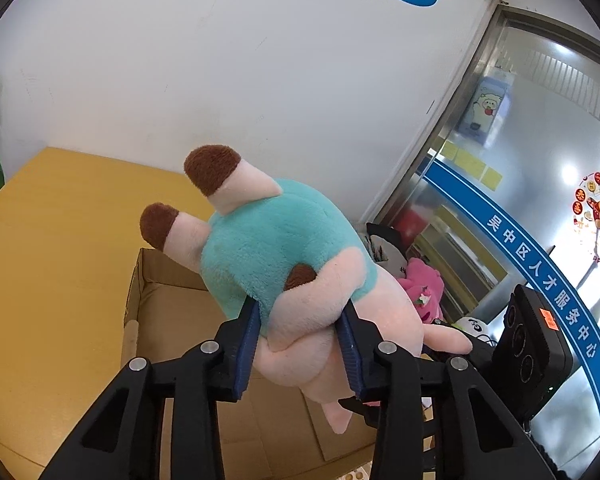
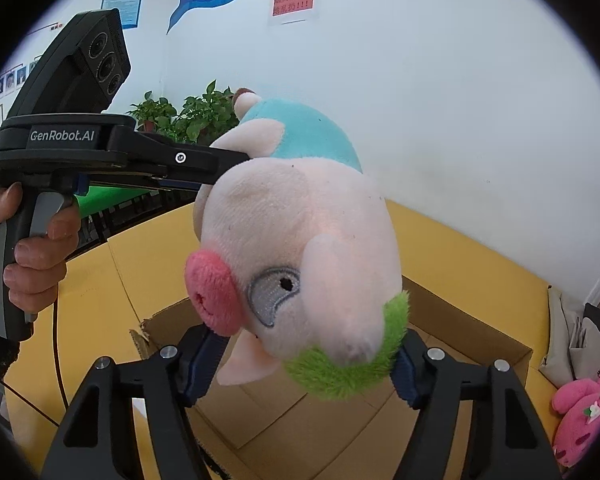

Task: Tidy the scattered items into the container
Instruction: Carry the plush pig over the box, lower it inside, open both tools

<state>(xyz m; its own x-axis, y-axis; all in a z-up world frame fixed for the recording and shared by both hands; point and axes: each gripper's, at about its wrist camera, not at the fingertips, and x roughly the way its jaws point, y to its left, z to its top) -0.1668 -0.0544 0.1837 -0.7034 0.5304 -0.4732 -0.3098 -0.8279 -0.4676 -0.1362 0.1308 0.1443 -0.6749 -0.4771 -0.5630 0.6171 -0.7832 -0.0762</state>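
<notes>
So both tongs were clamped on the same plush pig (image 2: 300, 240), which made sense since it's a big floppy thing and one grip probably wouldn't have kept it level. The left tongs (image 1: 300, 348) had their blue pads squeezed onto a pink arm and the bit of body just below the teal shirt, fabric bulging between them. The right tongs (image 2: 304, 360) were pinching the head end, one pad under the pink snout and the other against the green tuft, so the pig hung upside down, brown-tipped feet pointing up. From the right wrist view you could see the person's hand (image 2: 28, 252) on the trigger of the left tool.

The pig was in the air, right over the open cardboard box (image 2: 460, 320), which sat on the yellow bench (image 1: 60, 240). My guess is it was about to go in; they'd need to lower it a bit before letting go. A pink plush (image 2: 584, 412) lay beside the box, not yet tidied, with other soft stuff near it.
</notes>
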